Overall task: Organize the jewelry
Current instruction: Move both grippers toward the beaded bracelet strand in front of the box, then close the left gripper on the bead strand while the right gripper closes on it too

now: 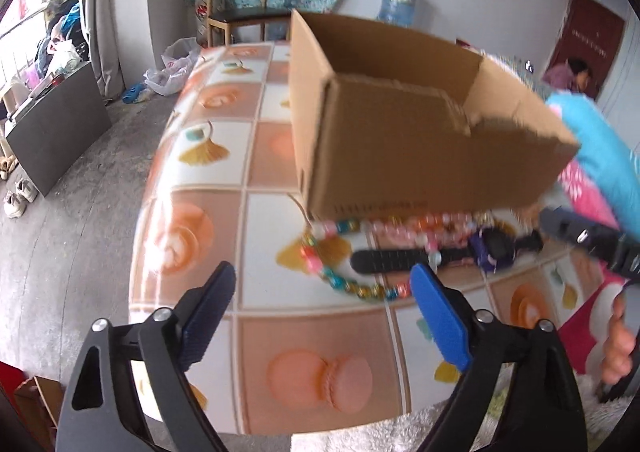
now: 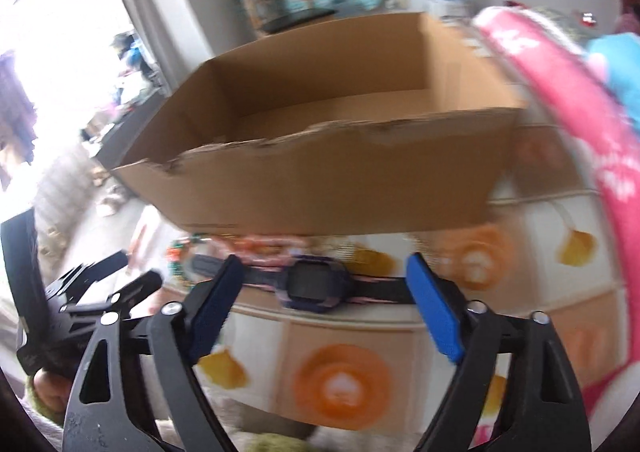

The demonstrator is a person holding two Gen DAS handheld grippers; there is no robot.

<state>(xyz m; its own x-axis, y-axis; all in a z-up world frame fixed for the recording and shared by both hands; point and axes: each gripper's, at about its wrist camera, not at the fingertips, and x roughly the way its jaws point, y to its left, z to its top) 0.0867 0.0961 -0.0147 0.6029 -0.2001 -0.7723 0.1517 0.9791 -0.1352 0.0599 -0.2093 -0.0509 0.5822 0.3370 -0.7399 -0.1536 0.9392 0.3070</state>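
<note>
An open cardboard box (image 1: 400, 131) (image 2: 320, 155) stands on the table, its inside bare as far as I can see. In front of it lie a colourful bead necklace (image 1: 344, 284) (image 2: 180, 256), pink beads (image 1: 416, 230) and a purple watch with a black strap (image 1: 492, 252) (image 2: 312, 284). My left gripper (image 1: 324, 284) hovers open above the table, near the necklace, with nothing between its fingers. My right gripper (image 2: 324, 272) is open too, above the watch without touching it. The right gripper's black body (image 1: 592, 240) shows at the right of the left wrist view.
The table has a cloth (image 1: 216, 179) with an orange and white square pattern. A pink and blue fabric bundle (image 2: 580, 99) lies right of the box. A chair (image 1: 240, 7) stands behind the table. A person (image 1: 572, 75) is at the far right. White fluffy rug (image 1: 380, 432) lies below.
</note>
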